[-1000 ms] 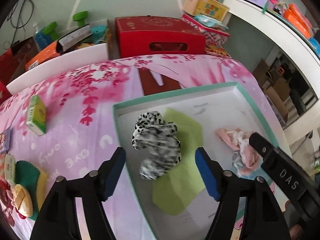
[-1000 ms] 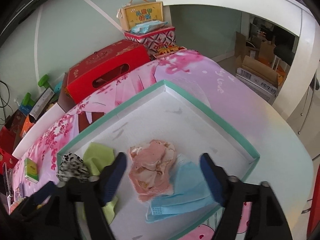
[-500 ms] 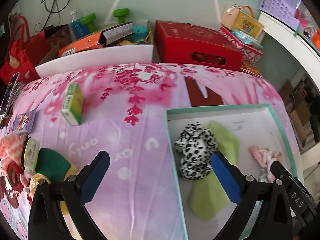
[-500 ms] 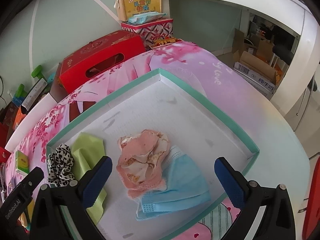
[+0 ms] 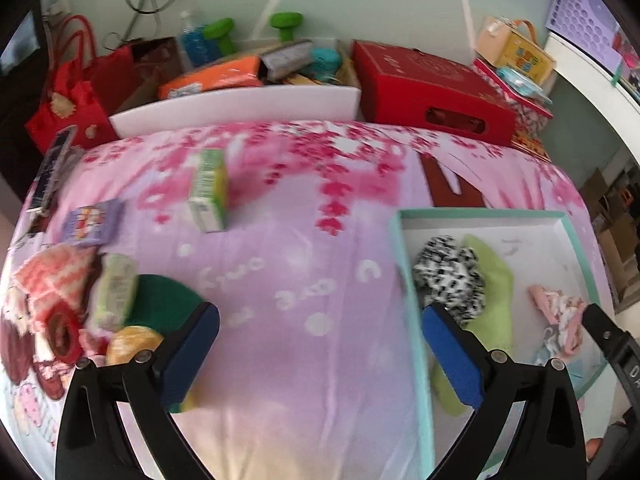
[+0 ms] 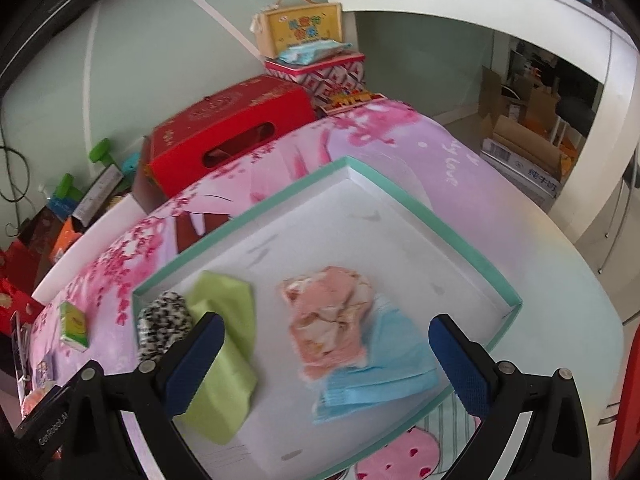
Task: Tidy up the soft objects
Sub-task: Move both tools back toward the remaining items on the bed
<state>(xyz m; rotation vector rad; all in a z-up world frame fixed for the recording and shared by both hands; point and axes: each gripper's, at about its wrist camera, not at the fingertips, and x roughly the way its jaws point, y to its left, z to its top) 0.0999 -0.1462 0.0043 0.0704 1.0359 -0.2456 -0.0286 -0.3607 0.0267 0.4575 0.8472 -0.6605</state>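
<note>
Colours on the pink blossom cloth and in the mint-rimmed tray

The tray is white inside with a mint-green rim. In it, at its left end, lies a black-and-white spotted scrunchie, touching a lime-green cloth beside it. Towards the tray's middle sits a peach-pink printed fabric, overlapping a light blue face mask at the near edge. Left of the tray, on lilac cloth patterned with deep pink blossoms and white lettering, stands a green-and-white carton. Far left of the tray are a dark green sponge and a red-and-white checked piece. Behind the tray stands a red box with gold print.
</note>
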